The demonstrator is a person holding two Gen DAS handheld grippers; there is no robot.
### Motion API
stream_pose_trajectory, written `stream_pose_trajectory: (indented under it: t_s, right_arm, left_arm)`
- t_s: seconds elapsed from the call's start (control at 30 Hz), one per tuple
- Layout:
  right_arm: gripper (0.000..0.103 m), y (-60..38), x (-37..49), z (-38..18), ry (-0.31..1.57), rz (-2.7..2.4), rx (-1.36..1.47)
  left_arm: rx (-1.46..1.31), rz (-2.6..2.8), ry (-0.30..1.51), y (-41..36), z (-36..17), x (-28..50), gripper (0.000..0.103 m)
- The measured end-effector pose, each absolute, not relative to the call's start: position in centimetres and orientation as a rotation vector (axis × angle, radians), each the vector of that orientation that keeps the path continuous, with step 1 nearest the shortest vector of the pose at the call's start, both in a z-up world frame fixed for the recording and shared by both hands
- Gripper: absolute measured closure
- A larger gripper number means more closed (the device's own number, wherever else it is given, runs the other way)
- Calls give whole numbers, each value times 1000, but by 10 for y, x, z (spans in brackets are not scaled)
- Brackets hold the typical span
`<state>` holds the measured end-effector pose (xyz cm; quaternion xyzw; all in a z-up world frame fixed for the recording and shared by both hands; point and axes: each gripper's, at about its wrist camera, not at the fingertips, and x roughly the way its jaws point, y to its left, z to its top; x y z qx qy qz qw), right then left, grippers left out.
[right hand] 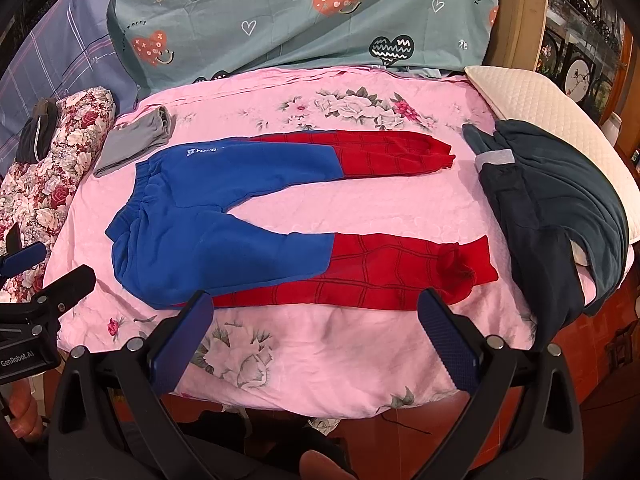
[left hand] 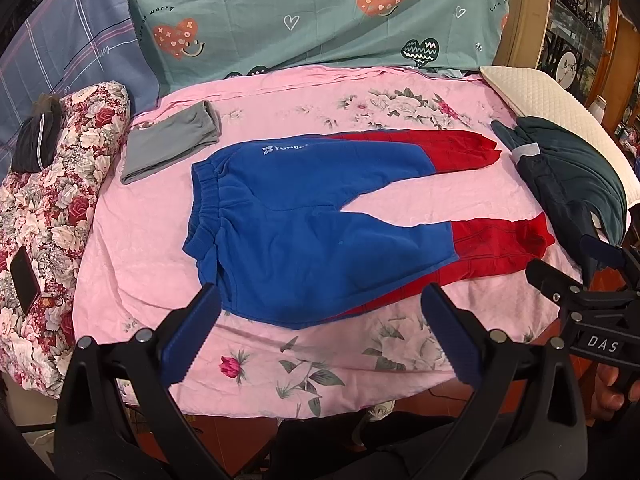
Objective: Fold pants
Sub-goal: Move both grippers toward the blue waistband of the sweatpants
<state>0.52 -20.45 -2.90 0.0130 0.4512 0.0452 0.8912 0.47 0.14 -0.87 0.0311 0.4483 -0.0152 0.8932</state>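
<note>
Lying flat with legs spread on the pink bed sheet (left hand: 280,376), the pants (left hand: 304,232) are awaiting folding while left gripper (left hand: 320,332) and right gripper (right hand: 316,336) are hovering, jaws spread, empty.

A bed under a pink floral sheet (left hand: 280,360) carries blue-and-red pants (left hand: 320,220) spread flat; a folded grey garment (left hand: 168,144) lies beside their waistband. Dark green clothing (left hand: 568,184) and a white pillow (left hand: 552,100) lie near the cuffs.
</note>
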Motion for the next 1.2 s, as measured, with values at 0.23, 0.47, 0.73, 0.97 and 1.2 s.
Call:
stream_pose_trajectory:
  t_s: [0.23, 0.47, 0.73, 0.97, 1.2]
  right_arm:
    - [1, -202, 9, -30, 942, 98, 15]
    - [1, -201, 11, -30, 948, 100, 12]
    - [1, -200, 11, -31, 955, 98, 13]
    - [1, -201, 11, -32, 960, 95, 16]
    - [1, -202, 11, -34, 961, 95, 17]
  left_arm:
    - [63, -32, 931, 1, -9, 5, 2]
    - [62, -31, 935, 2, -10, 7, 2]
    - [61, -31, 935, 2, -11, 8, 2]
    - [63, -34, 939, 1, -13, 8, 2]
    - [63, -33, 941, 1, -13, 9, 2]
